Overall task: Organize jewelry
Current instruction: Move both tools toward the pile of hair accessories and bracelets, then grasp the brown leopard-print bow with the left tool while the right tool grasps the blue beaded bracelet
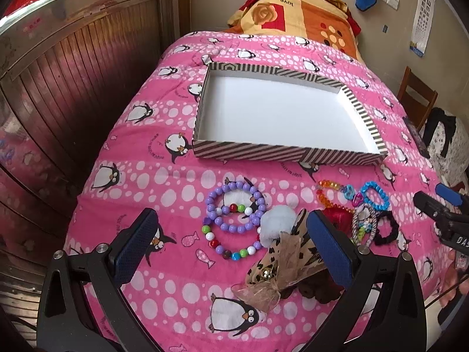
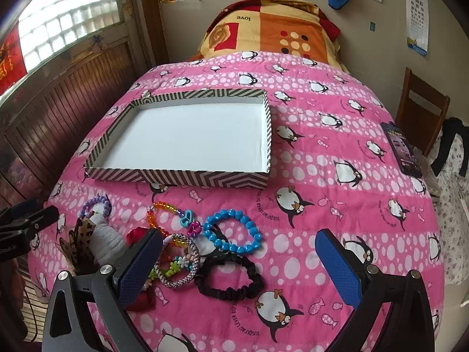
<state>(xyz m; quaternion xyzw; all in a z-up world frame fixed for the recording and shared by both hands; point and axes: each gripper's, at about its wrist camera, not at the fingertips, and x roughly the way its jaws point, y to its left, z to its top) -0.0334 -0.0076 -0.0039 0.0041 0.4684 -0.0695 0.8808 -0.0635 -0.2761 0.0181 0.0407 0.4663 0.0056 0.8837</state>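
Note:
A shallow striped tray (image 1: 249,150) (image 2: 176,176) with a bare white floor lies on the pink penguin blanket. In front of it are a purple bead bracelet (image 1: 234,208) (image 2: 93,205), a multicolour bead bracelet (image 1: 231,245), a white pompom tie (image 1: 277,226) (image 2: 105,242) and a leopard bow (image 1: 290,259) (image 2: 79,234). Further right lie an orange bead bracelet (image 2: 159,217), a blue bead bracelet (image 2: 234,230) (image 1: 375,196), a braided bangle (image 2: 178,262) and a black scrunchie (image 2: 231,280) (image 1: 387,230). My left gripper (image 1: 234,243) hangs open over the bead bracelets and bow. My right gripper (image 2: 239,264) hangs open over the scrunchie and holds nothing.
A red fabric piece (image 2: 137,234) lies among the pile. A phone (image 2: 401,149) rests near the bed's right edge, with a wooden chair (image 2: 419,111) beyond it. An orange patterned blanket (image 1: 296,11) is folded at the head. Wooden panelling (image 1: 58,102) lines the left side.

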